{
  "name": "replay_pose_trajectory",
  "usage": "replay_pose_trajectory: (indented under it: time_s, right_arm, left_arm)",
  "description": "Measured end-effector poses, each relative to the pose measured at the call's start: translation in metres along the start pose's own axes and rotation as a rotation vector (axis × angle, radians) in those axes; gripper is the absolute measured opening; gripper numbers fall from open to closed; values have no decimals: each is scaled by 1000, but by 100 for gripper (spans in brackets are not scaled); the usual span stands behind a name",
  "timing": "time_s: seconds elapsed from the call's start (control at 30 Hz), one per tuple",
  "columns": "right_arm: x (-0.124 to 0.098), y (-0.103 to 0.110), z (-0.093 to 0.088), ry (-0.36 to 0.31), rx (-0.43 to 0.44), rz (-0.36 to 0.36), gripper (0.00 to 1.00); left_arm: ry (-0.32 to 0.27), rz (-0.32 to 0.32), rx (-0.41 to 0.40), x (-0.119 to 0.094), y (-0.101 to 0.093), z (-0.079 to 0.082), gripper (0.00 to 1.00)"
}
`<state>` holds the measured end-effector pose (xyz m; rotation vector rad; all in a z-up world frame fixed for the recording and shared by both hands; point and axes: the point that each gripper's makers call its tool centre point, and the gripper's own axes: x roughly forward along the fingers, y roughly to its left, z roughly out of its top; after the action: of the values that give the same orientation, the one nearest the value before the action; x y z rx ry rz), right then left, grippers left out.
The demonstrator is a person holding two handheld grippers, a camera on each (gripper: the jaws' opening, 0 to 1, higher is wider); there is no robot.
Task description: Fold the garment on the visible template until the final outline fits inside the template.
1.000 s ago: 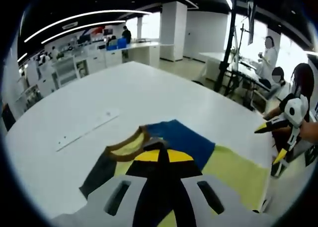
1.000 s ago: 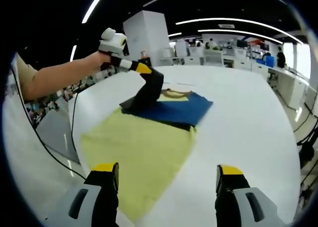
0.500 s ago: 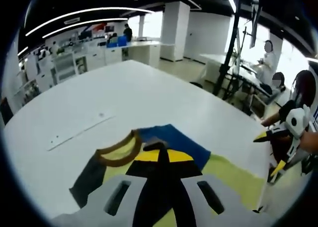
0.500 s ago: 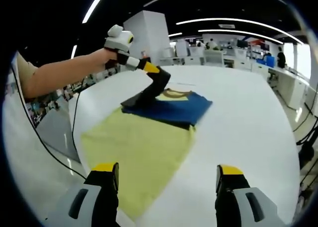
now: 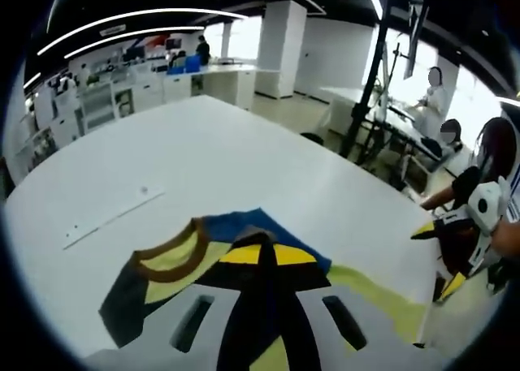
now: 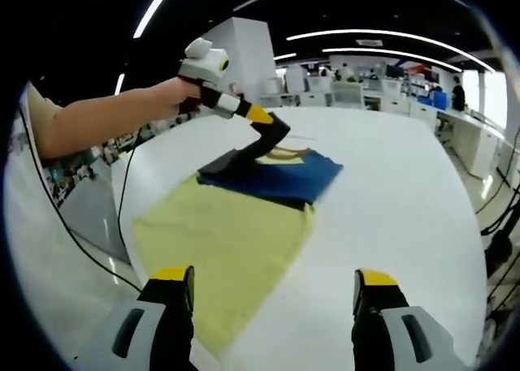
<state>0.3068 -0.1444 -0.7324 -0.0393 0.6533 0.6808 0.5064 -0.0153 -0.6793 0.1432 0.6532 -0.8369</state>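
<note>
A shirt lies flat on the white table [image 6: 406, 192], with a pale yellow body [image 6: 227, 233], a blue part [image 6: 284, 176], a dark sleeve and a brown collar [image 5: 171, 256]. My left gripper [image 6: 266, 124] is shut on the dark sleeve [image 6: 244, 156] and holds it lifted over the blue part, near the collar. In the left gripper view its yellow-tipped jaws [image 5: 262, 254] pinch dark cloth that runs down between them. My right gripper [image 6: 272, 286] stands open over the near end of the yellow body, with nothing between its jaws. It also appears at the table edge [image 5: 451, 249].
A thin white strip [image 5: 110, 217] lies on the table beyond the collar. The table edge runs close to the yellow hem [image 6: 138, 265], with a cable [image 6: 65, 233] on the floor below. People [image 5: 435, 87] and a black stand [image 5: 370, 79] are past the far side.
My left gripper has carried the lifted dark sleeve further across the shirt toward the collar, and the sleeve is stretched out longer. My right gripper has stayed put and open.
</note>
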Motion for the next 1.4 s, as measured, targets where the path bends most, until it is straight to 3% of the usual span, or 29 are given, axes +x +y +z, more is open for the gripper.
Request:
replay_pose_trajectory:
  time_s: [0.47, 0.67, 1.23, 1.4]
  right_arm:
    - [1, -6, -2, 4, 9, -3, 79]
    - [1, -7, -4, 6, 15, -5, 79]
    - [-3, -9, -10, 10, 26, -18, 79]
    - [-3, -9, -11, 11, 27, -18, 79]
  left_arm:
    - [16, -40, -1, 21, -22, 1, 0]
    - [6, -58, -13, 28, -30, 9, 0]
    - [52, -61, -16, 36, -28, -10, 1]
    - [54, -87, -21, 38, -33, -11, 3]
